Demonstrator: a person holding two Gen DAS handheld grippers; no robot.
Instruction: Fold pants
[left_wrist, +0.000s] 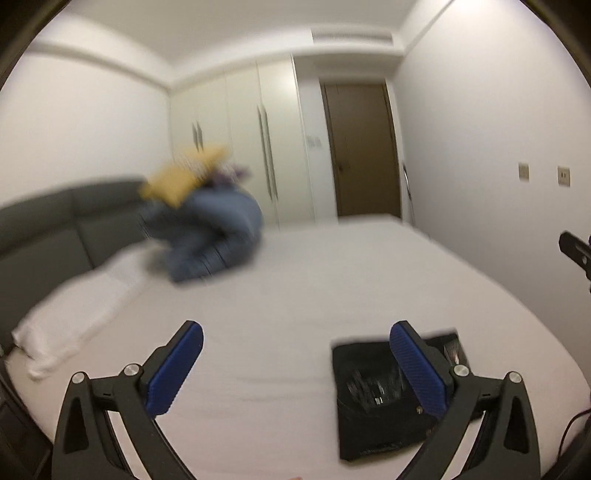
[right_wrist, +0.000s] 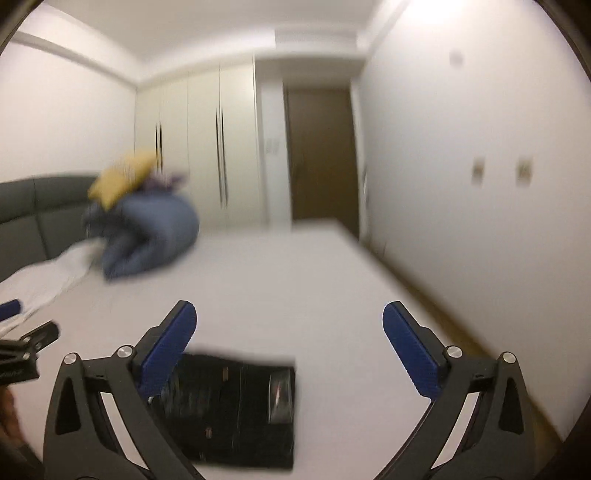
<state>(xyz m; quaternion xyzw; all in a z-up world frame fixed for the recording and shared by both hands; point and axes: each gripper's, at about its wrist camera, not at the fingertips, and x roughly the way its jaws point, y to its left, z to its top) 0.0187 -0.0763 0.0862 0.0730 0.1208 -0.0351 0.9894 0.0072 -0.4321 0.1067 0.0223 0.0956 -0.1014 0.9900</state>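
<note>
We see left gripper (left_wrist: 295, 363), right gripper (right_wrist: 290, 345) both spread wide, empty; folded black pants (right_wrist: 236, 410) on bed (right_wrist: 280, 266), six o'clock.

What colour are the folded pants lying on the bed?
Black. The folded pants show best in the right wrist view, flat on the white bed.

We see folded black pants (left_wrist: 373, 402) on bed (left_wrist: 295, 288) at 5 o'clock; left tool (left_wrist: 295, 369) wide open, w/ nothing between.
</note>
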